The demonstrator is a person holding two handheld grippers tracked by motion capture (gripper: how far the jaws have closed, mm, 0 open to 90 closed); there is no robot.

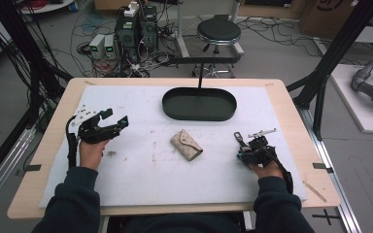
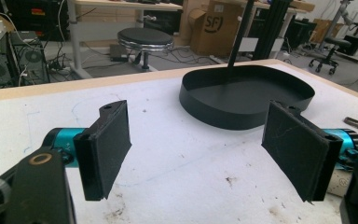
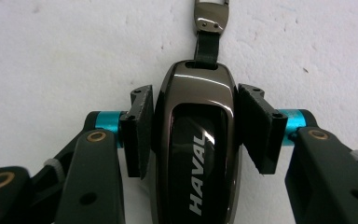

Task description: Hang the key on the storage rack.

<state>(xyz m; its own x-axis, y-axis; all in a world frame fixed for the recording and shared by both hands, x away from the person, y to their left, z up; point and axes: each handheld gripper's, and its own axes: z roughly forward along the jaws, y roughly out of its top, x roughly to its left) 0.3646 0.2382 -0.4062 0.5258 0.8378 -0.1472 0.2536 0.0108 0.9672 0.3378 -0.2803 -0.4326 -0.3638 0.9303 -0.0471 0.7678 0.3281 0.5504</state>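
A dark glossy key fob point(image 3: 193, 140) marked HAVAL lies on the white mat point(image 1: 141, 170), and its strap and metal clasp point(image 3: 209, 16) point away from me. My right gripper point(image 3: 196, 98) is shut on the fob, one pad on each side. From above, that right gripper point(image 1: 244, 149) sits at the mat's right with the key fob point(image 1: 238, 139) poking out of it. A beige key pouch point(image 1: 186, 144) lies at the centre. At the left, my left gripper point(image 1: 118, 118) stands open over bare mat. Nothing is between the pads of the left gripper point(image 2: 205, 149).
A black oval tray point(image 1: 199, 115) stands at the back middle of the mat, and its wall point(image 2: 223, 112) is ahead of the left gripper. A thin black post point(image 1: 200, 73) rises behind it. A stool point(image 1: 218, 31), computers and cables are on the floor beyond.
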